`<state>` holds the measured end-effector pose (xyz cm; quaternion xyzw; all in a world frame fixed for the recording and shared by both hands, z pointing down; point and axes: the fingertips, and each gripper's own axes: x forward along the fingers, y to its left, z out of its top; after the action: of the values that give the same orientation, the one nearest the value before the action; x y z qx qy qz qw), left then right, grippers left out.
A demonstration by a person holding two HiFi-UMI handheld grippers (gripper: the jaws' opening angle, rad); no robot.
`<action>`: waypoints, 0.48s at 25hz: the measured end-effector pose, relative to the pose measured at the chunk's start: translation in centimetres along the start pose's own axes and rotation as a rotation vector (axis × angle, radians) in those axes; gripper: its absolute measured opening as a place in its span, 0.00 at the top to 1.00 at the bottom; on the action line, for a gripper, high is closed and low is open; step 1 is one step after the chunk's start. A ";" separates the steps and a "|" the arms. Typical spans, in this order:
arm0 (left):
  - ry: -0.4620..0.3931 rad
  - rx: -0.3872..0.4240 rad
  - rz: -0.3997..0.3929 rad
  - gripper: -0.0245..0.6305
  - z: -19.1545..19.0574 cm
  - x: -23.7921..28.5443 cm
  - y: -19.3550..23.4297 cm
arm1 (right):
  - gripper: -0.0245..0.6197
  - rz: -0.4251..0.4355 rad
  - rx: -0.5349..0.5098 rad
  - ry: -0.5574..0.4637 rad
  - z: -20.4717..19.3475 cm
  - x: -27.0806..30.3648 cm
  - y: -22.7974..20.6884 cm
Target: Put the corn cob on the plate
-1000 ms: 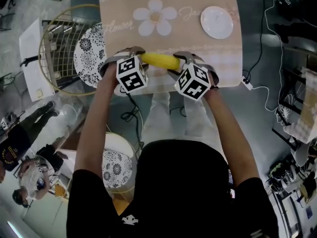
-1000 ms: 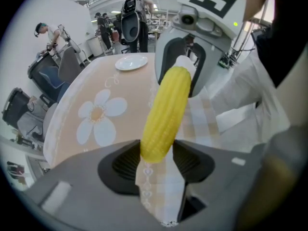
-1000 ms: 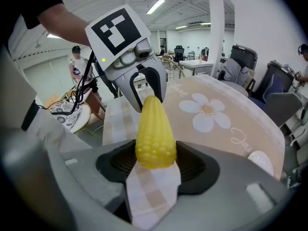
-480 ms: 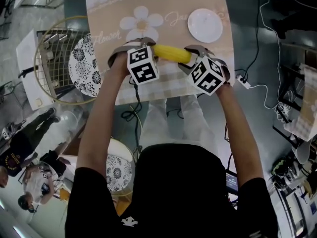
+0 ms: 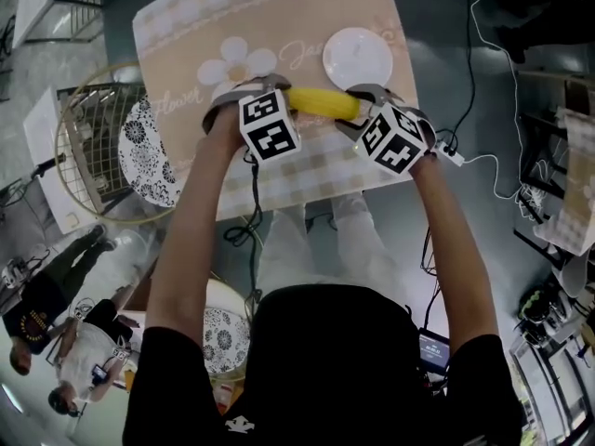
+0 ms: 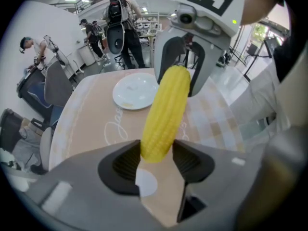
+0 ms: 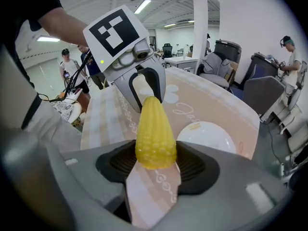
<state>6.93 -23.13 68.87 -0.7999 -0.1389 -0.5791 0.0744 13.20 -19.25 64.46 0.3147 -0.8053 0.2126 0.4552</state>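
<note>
A yellow corn cob (image 5: 321,103) hangs level above the table, gripped at both ends. My left gripper (image 5: 282,98) is shut on its narrow end (image 6: 156,148), and my right gripper (image 5: 357,112) is shut on its thick end (image 7: 155,143). In the left gripper view the right gripper (image 6: 185,64) clamps the far end of the cob (image 6: 166,109). The right gripper view shows the left gripper (image 7: 144,88) at the cob's far tip. A small white plate (image 5: 358,59) lies empty on the beige tablecloth (image 5: 279,17), just beyond the cob and slightly right; it also shows as a plate (image 6: 136,91) and a plate (image 7: 208,136).
A round wire basket (image 5: 88,147) with a patterned plate (image 5: 139,151) stands left of the table. A white power strip (image 5: 453,154) and cables lie off the table's right edge. Another patterned plate (image 5: 223,337) sits on a stool below. People stand around the room.
Both grippers have carried the cob together across the table, away from the near edge and rightward. It now hangs close to the white plate. Both grips are unchanged.
</note>
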 end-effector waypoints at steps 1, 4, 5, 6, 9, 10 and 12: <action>-0.003 0.000 0.003 0.62 0.6 0.3 0.3 | 0.57 0.000 -0.003 0.004 -0.4 -0.1 -0.5; -0.011 0.007 0.009 0.62 2.0 1.2 1.1 | 0.57 0.000 -0.014 0.014 -1.5 -0.4 -2.0; -0.013 0.012 0.009 0.62 2.4 1.4 1.5 | 0.57 -0.001 -0.016 0.016 -1.8 -0.5 -2.6; -0.013 0.018 0.012 0.62 2.9 1.6 1.9 | 0.57 -0.003 -0.017 0.017 -2.0 -0.6 -3.1; -0.014 0.042 0.032 0.62 4.6 1.9 3.3 | 0.57 -0.017 -0.002 0.010 -2.9 -1.0 -4.8; -0.014 0.051 0.038 0.62 5.1 2.0 3.7 | 0.57 -0.023 0.004 0.008 -3.1 -1.2 -5.3; -0.010 0.070 0.049 0.62 6.1 2.1 4.4 | 0.57 -0.035 0.009 0.009 -3.6 -1.5 -6.2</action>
<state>14.40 -25.33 69.15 -0.8030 -0.1395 -0.5677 0.1157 20.27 -20.95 65.26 0.3298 -0.7967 0.2098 0.4609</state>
